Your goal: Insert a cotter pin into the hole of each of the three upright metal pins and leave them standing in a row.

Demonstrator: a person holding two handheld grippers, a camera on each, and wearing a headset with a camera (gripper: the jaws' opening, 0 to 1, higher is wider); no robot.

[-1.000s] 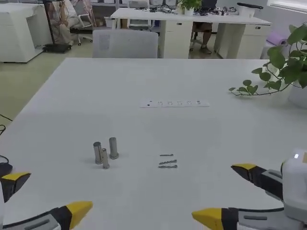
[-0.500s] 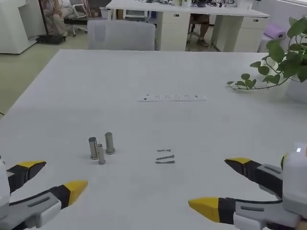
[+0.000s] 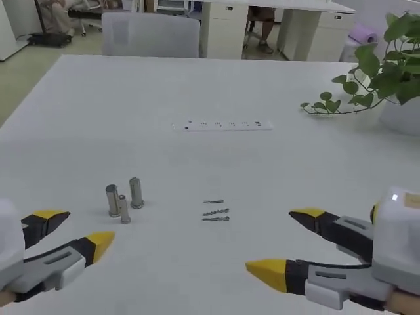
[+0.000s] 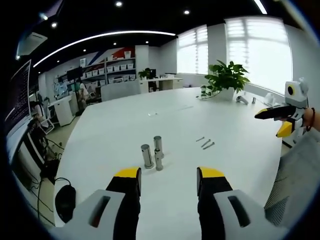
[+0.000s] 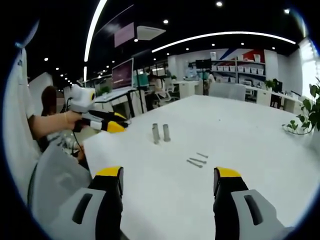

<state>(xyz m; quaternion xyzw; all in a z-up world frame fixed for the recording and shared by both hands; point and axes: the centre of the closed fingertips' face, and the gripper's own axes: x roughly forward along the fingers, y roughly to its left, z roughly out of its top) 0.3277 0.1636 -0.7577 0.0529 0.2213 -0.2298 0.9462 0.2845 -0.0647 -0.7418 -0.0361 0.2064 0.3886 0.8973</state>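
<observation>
Your right gripper [image 3: 270,239], jaws apart, hovers nearest the three cotter pins [image 3: 215,211], lying crosswise on the bench [image 3: 295,151] ahead and to its left. Your left gripper [image 3: 88,225], jaws likewise spread, faces the clustered upright metal pins [image 3: 123,200].

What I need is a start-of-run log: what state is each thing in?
Metal pins: three, upright, bunched in a cluster, not in a row.
Cotter pins: three, lying loose on the table, apart from the metal pins, none inserted.
Left gripper: open, empty.
Right gripper: open, empty.
</observation>
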